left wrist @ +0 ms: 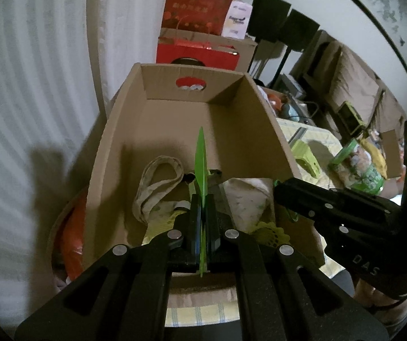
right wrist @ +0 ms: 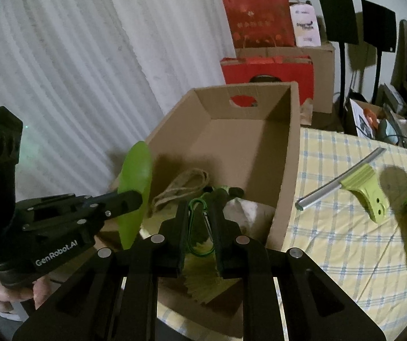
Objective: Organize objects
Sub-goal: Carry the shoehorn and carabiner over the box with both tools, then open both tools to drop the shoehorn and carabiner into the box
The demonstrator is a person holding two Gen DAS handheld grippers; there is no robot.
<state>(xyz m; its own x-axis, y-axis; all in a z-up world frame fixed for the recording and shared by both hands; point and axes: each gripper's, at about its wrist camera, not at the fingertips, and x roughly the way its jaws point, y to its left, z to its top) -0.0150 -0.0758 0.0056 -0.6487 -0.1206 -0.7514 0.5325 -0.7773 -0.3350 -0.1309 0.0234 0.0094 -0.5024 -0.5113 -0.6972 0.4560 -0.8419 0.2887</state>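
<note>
An open cardboard box (left wrist: 175,113) stands on the table; it also shows in the right wrist view (right wrist: 285,153). My left gripper (left wrist: 202,199) is shut on a flat green plastic disc (left wrist: 201,164), held edge-on over the box's near end; the disc shows broadside in the right wrist view (right wrist: 135,182). My right gripper (right wrist: 200,199) is shut on a green carabiner (right wrist: 199,227) just above the box's contents. Inside the box lie a beige cloth bag with looped handles (left wrist: 158,187) and a white patterned cloth (left wrist: 246,199).
A checked yellow tablecloth (right wrist: 345,227) covers the table right of the box. On it lie a green-handled squeegee (right wrist: 356,187) and a green-lidded snack jar (left wrist: 359,167). Red gift bags (right wrist: 260,20) and cartons stand behind. A white curtain hangs at the left.
</note>
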